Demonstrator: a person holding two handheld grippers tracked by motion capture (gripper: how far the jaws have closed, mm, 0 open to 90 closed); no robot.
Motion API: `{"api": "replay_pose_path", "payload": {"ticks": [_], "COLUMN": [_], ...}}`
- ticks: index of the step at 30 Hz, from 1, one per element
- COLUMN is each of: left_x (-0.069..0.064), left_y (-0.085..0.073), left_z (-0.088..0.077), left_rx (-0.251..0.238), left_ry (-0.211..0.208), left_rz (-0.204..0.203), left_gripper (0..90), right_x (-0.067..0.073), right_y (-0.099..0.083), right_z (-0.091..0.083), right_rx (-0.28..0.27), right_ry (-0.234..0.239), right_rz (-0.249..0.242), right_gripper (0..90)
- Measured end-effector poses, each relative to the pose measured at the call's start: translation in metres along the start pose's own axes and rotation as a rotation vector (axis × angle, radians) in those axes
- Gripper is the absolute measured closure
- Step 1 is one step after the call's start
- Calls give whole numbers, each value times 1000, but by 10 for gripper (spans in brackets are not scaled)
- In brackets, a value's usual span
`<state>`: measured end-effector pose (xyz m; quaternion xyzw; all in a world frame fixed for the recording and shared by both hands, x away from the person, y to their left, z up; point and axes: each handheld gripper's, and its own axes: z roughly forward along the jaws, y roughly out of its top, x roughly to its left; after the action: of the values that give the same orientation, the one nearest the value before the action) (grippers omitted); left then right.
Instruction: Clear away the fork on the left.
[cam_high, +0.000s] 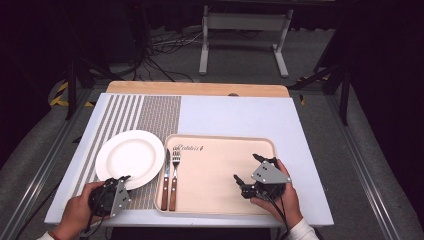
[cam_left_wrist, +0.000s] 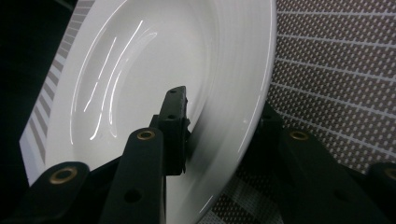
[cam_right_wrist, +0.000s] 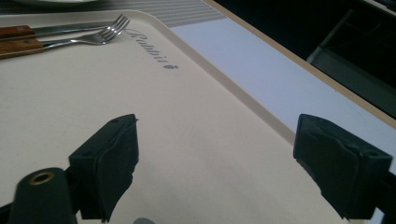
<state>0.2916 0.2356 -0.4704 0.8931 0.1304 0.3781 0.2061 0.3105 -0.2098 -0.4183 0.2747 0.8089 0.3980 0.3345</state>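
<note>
At lower left of frame, left gripper (cam_high: 121, 179) straddles plate (cam_high: 130, 158) rim.
Jaws partly closed, pad contact unclear; glazed, slippery, breakable, so grip rim.

Dark room, grey floor (cam_high: 310, 50), white frame legs (cam_high: 245, 30), tangled cables (cam_high: 160, 60).

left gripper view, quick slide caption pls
Left gripper straddling the rim of the white plate on a woven placemat.

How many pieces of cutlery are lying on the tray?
2. A knife and a fork lie side by side at the left edge of the tray, knife outermost, wooden handles toward the person.
</note>
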Motion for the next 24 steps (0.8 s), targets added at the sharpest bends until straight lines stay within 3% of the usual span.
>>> {"api": "replay_pose_path", "payload": {"ticks": [2, 4, 5, 7, 9, 10, 12, 20, 21, 24], "left_x": [-4, -5, -6, -4, -2, -2, -3, -4, -4, -6], "left_y": [2, 4, 4, 5, 9, 10, 12, 17, 16, 17], "left_z": [-1, 1, 0, 0, -2, -2, -1, 1, 1, 1], "left_rx": [42, 52, 59, 51, 50, 47, 49, 51, 49, 55], "left_ry": [44, 69, 76, 82, 120, 124, 139, 157, 156, 163], "left_rz": [68, 114, 104, 126, 163, 162, 205, 240, 223, 232], "left_gripper": [685, 712, 719, 742, 766, 776, 792, 813, 813, 815], "right_x": [-2, -3, -4, -4, -4, -3, -3, -3, -4, -4], "right_y": [-2, -2, -3, -3, -3, -3, -3, -3, -3, -3], "right_z": [2, 2, 2, 2, 2, 2, 3, 2, 2, 1], "right_rx": [20, 27, 29, 33, 35, 37, 41, 40, 40, 37], "right_ry": [-6, -8, -9, -11, -12, -11, -9, -13, -15, -17], "right_rz": [16, 22, 25, 25, 26, 26, 24, 22, 22, 25], "right_gripper": [155, 156, 155, 155, 156, 155, 155, 153, 153, 153]}}
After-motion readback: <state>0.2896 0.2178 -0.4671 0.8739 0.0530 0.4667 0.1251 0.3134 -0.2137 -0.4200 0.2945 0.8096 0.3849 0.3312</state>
